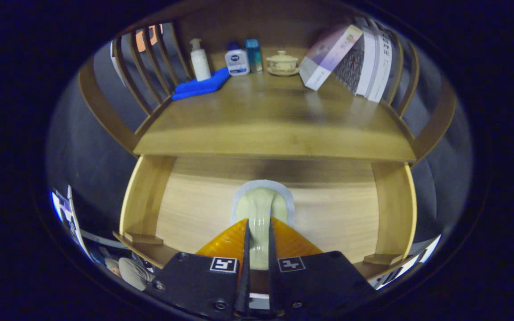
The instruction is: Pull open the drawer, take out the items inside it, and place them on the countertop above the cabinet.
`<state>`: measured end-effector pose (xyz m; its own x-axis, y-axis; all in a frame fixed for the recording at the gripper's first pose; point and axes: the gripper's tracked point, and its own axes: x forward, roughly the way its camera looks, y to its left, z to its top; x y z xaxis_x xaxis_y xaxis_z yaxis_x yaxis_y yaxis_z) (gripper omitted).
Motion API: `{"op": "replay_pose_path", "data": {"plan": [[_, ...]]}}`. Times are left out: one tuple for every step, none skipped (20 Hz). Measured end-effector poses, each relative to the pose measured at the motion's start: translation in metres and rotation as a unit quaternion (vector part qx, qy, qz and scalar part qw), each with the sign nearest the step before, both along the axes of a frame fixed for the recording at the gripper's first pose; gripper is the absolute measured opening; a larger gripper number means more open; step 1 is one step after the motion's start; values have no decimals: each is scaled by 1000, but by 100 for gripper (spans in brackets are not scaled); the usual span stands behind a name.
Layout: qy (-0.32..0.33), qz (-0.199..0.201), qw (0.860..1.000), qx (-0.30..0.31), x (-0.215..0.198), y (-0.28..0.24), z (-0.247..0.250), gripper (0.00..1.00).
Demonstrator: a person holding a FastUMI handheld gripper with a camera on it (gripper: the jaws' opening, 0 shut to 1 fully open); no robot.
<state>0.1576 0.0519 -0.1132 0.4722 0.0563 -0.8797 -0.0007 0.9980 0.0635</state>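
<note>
Your tongs [257, 225] were nearly closed, both fingers pressing on the handle of a pale green brush [260, 209] held between them, so they were grasping it. The brush looked smooth and glossy, its broad head ringed by a whitish fringe and pointing away from you just ahead of the fingertips. You were holding the tongs tilted down into the open drawer [194, 209], fingers aimed forward at its light wooden floor; whether the brush head touched that floor I could not tell.

Beyond the tongs and to their left, on the countertop [275, 120] above the drawer, lay a folded blue cloth [199, 87] with a white pump bottle [200, 60] upright just behind it. Next came a white and blue bottle [237, 59], a slim blue tube [253, 54] just beside it, then a cream lidded cup [282, 61] on a saucer, straight beyond the fingers. Farther right, books [364, 62] leaned against the slatted side rail [406, 84].
</note>
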Motion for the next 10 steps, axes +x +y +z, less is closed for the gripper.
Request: {"op": "replay_pose_path", "data": {"plan": [[-8, 2, 1000, -1, 1, 0, 11, 20], [-16, 6, 1000, -4, 3, -1, 21, 20], [-24, 5, 1000, -6, 7, -3, 30, 20], [-30, 1, 1000, -6, 12, -3, 38, 20], [-35, -4, 999, -2, 18, -4, 46, 20], [-38, -7, 999, 3, 24, -3, 52, 20], [-38, -12, 999, 5, 30, -4, 56, 20], [-37, -15, 999, 7, 37, -6, 59, 20], [-37, -19, 999, 10, 46, -5, 62, 20], [-39, -24, 999, 13, 56, -6, 65, 20]]}}
